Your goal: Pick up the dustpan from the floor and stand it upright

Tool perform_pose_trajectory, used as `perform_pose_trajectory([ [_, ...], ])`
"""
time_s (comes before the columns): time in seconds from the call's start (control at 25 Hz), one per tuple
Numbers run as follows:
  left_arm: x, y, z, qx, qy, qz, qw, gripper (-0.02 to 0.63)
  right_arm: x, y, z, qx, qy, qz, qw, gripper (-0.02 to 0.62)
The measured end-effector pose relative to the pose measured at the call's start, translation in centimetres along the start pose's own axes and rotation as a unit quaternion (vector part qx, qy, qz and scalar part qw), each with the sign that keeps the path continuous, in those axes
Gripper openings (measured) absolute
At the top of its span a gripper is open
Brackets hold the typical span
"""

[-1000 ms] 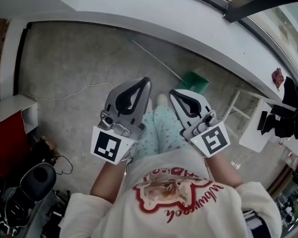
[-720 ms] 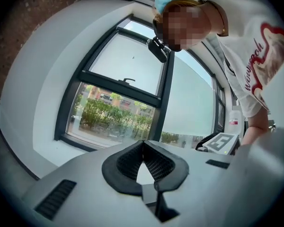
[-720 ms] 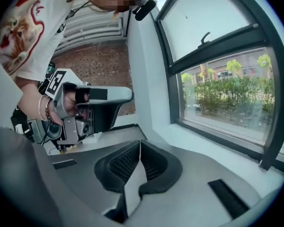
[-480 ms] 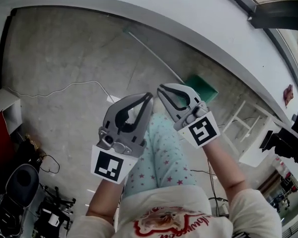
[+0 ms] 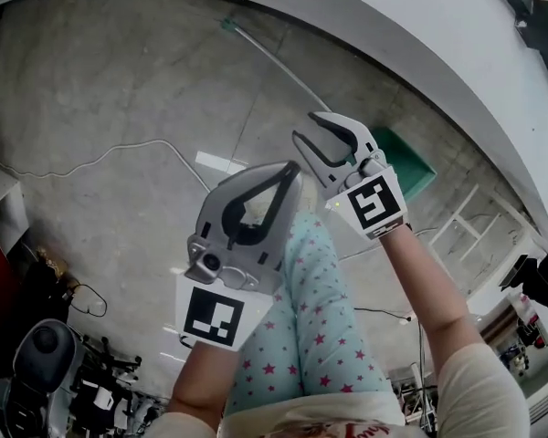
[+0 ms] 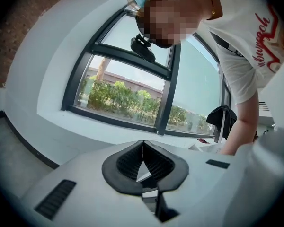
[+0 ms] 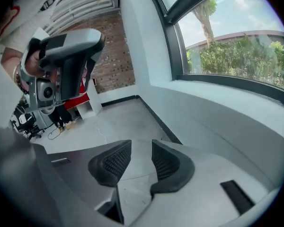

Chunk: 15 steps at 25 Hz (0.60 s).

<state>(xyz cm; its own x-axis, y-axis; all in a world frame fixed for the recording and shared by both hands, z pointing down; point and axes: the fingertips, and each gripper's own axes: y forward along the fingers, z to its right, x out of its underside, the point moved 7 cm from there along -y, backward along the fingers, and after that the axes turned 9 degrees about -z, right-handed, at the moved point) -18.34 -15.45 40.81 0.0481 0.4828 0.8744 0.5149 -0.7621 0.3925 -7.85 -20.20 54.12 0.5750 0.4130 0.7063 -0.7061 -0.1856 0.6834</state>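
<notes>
Approach step. Right gripper (image 5: 307,126): jaws opening, nothing between them. Left gripper (image 5: 290,166): jaws together, empty. Dustpan (image 5: 409,161) lies untouched at the floor's (image 5: 119,89) wall edge. Next: reach down and grip it.

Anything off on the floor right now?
The green dustpan lies flat on the floor by the wall, long handle down too, not upright. A loose white cable also trails across the floor.

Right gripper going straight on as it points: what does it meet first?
Likely bare concrete floor before the wall; depth unclear. On the right gripper the jaws are opening, nothing between them.
</notes>
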Motion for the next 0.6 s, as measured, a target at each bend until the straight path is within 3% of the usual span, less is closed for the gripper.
perform_pose_trajectory([
  [0.12, 2.2, 0.8, -1.4, -0.007, -0.003, -0.010, 0.9999, 0.020, 1.9, 3.0, 0.8, 0.001, -0.015, -0.015, 1.000, 0.148],
  [0.6, 9.4, 4.9, -5.6, -0.020, -0.011, -0.054, 0.9983, 0.020, 9.1, 11.7, 4.8, 0.030, 0.018, -0.068, 0.997, 0.172],
])
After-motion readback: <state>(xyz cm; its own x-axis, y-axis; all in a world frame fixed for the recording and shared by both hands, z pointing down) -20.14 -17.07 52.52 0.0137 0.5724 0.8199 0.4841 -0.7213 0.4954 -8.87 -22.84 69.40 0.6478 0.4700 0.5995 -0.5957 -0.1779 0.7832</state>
